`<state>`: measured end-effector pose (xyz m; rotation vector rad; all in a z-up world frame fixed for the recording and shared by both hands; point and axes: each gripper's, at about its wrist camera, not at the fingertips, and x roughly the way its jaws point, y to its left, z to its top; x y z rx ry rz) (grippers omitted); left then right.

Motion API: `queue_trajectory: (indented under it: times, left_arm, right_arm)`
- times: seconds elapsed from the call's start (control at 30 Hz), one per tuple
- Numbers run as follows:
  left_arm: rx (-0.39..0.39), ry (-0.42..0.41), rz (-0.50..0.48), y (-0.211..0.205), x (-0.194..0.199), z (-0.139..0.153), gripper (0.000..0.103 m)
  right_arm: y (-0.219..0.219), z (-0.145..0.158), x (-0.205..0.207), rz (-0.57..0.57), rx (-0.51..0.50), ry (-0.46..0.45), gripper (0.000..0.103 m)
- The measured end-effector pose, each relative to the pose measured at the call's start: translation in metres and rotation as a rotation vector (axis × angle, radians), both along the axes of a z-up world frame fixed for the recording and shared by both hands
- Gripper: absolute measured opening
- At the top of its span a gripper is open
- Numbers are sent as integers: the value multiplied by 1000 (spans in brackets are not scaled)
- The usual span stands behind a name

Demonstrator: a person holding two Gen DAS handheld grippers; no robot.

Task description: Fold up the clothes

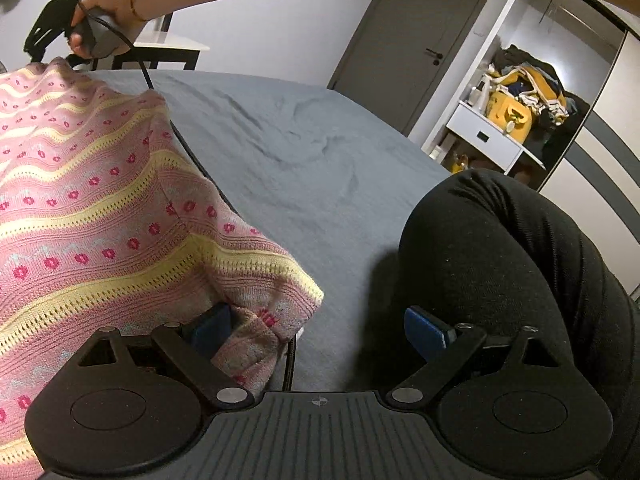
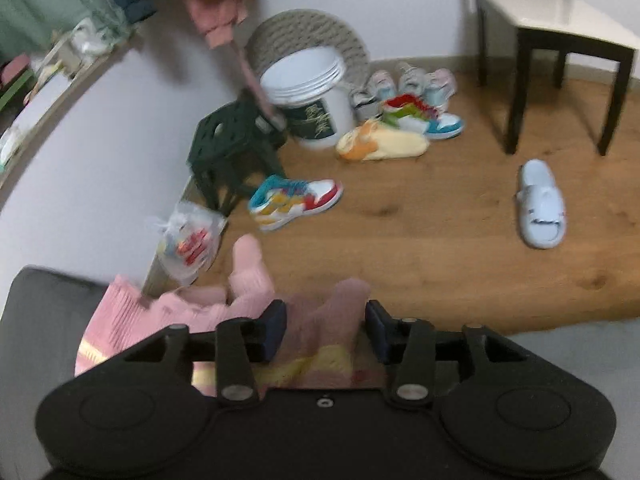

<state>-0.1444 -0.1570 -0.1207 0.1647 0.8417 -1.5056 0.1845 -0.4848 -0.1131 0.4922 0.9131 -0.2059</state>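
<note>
A pink knitted sweater (image 1: 92, 200) with yellow wavy stripes and red dots hangs lifted above the grey bed (image 1: 304, 148). My left gripper (image 1: 320, 332) is open wide. The sweater's lower corner drapes over its left pad (image 1: 212, 326), and the right pad (image 1: 426, 334) is bare. At the top left a hand holds my right gripper (image 1: 48, 46) at the sweater's upper edge. In the right wrist view, which is blurred, my right gripper (image 2: 326, 330) is shut on a bunched fold of the sweater (image 2: 320, 320), out past the bed's edge and above the floor.
A knee in black trousers (image 1: 500, 264) rests on the bed beside my left gripper. A black cable (image 1: 140, 64) trails from the right gripper. On the wooden floor (image 2: 440, 240) lie several shoes, a white bucket (image 2: 316, 100), a green stool (image 2: 232, 148), a chair (image 2: 560, 52).
</note>
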Motion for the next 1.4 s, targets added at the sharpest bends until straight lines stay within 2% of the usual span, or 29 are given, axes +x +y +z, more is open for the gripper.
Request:
queue_trajectory:
  times: [0.03,0.17,0.2,0.27,0.3,0.37,0.4,0.47,0.5,0.53,0.6,0.63,0.67,0.7,0.77,0.8,0.87,0.97,1.0,1.03,1.17,1.27,1.3,1.33,1.37,1.4]
  left_arm:
    - [0,1,0,-1,0,0,92]
    - [0,3,7,-3,-1,-1,92]
    - [1,3,8,-3,-1,-1,92]
    - [2,2,9,-3,-2,-2,92]
    - [2,2,10,-3,-2,-2,92]
    - [2,1,11,-4,-3,-2,92]
    - [3,1,12,-5,-3,-2,92]
    - [3,2,12,-5,-2,-3,92]
    - [3,2,11,-5,-2,-3,92]
    - [3,1,11,-6,-3,-3,92]
    - [3,2,13,-6,-3,-3,92]
    - [4,2,13,-7,-3,-3,93]
    - [3,2,14,-7,-3,-3,93]
    - [3,3,15,-7,-3,-4,93]
    - [3,4,16,-7,-3,-6,93]
    - [3,5,16,-7,-2,-6,93]
    - [3,5,16,-7,-2,-7,93]
    - [4,5,18,-8,-2,-6,93]
    - [3,5,18,-8,-1,-6,93]
    - [3,5,18,-8,-1,-6,93]
    - [0,10,17,-8,0,-6,93]
    - [0,10,16,-9,0,-8,93]
    - [1,10,16,-9,0,-9,92]
    - [0,9,15,-9,0,-9,92]
    - [0,10,14,-9,1,-10,92]
    - [1,11,13,-8,1,-10,92]
  right_arm:
    - [3,2,1,15,-11,-12,8]
    - [10,35,-4,47,-113,-166,6]
    - [9,44,-10,30,-109,-247,6]
    - [2,48,-16,-29,-65,-308,6]
    - [-1,46,-17,-57,-55,-305,6]
    - [-4,24,-8,-102,-89,-145,6]
    - [-5,15,-7,-109,-82,-100,6]
    - [-7,3,-8,-139,-31,-62,10]
    - [-7,-1,-8,-150,-17,-49,16]
    - [-5,2,-9,-149,-31,-52,31]
    - [2,16,-10,-144,-118,-87,52]
    - [8,26,-8,-117,-166,-124,59]
    - [17,38,-7,-54,-193,-169,60]
    - [26,48,-5,16,-192,-198,60]
    - [44,56,10,190,-64,-181,59]
    - [54,60,17,266,-12,-166,55]
    - [83,61,31,355,-18,-97,49]
    - [120,52,51,423,-109,27,31]
    - [126,47,56,437,-118,52,10]
    - [130,43,60,433,-122,68,3]
    - [132,45,69,307,-170,19,3]
    - [124,43,74,244,-87,-40,3]
    - [122,41,76,230,-62,-45,3]
    - [122,33,78,234,-44,-12,5]
    - [119,28,77,234,-29,10,9]
    - [110,32,65,226,-24,4,28]
